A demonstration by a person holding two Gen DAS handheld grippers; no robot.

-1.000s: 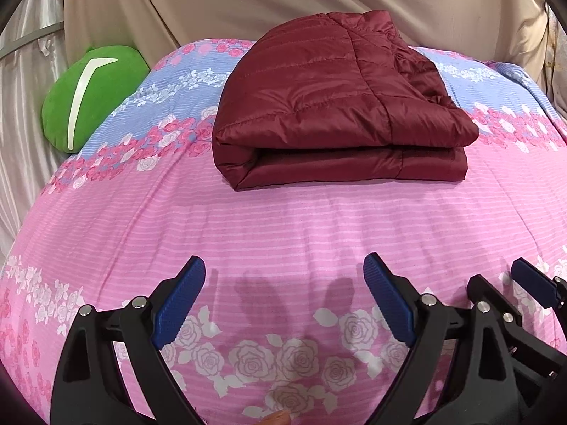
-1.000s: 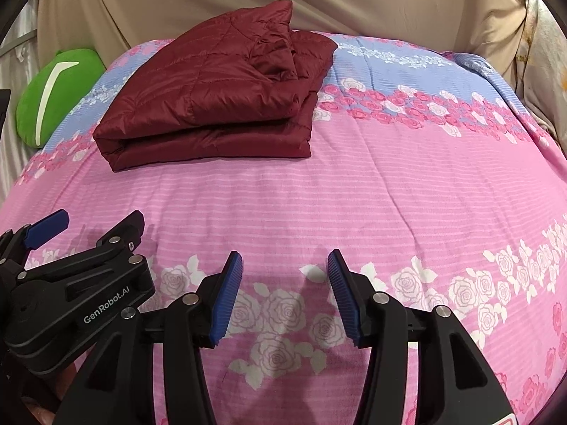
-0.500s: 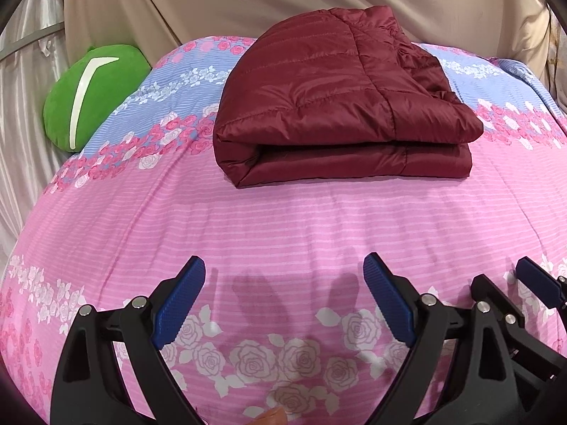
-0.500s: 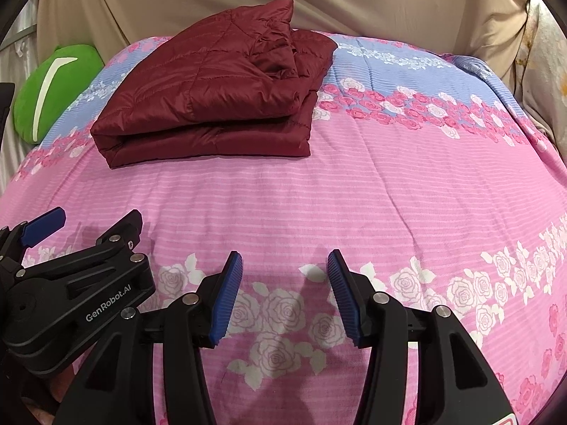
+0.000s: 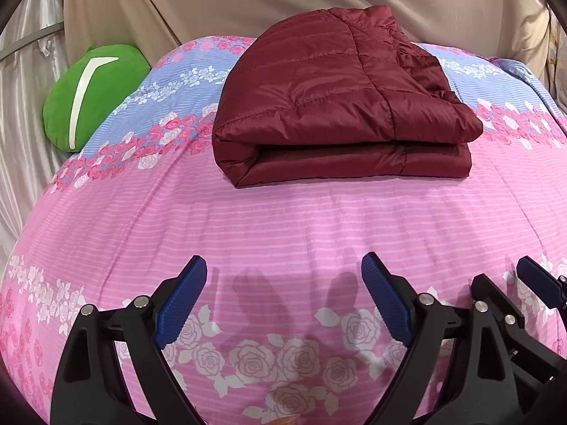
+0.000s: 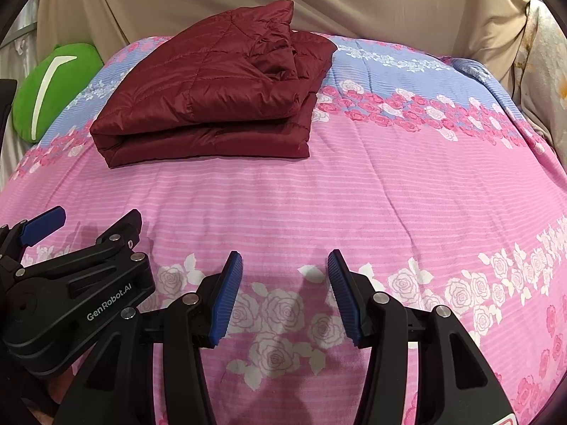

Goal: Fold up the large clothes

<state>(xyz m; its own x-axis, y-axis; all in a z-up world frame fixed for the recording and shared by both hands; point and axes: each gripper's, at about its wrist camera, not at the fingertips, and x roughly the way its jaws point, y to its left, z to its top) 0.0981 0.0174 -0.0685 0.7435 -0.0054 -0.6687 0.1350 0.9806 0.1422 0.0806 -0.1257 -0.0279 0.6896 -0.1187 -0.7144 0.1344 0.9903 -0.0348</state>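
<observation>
Nothing has moved. Both the left gripper and right gripper hang empty, jaws apart, near the folded red jacket on the bed. A bump could undo its puffy folds.

1. My jacket is a dark red quilted puffer with a slight sheen.
2. It is folded into a thick, roughly rectangular bundle, its layers stacked and the rounded fold edge facing me.
3. Looser, crumpled fabric sits at its far right corner.
4. It lies flat on the bed, toward the far side, across the pink and blue bands.
</observation>
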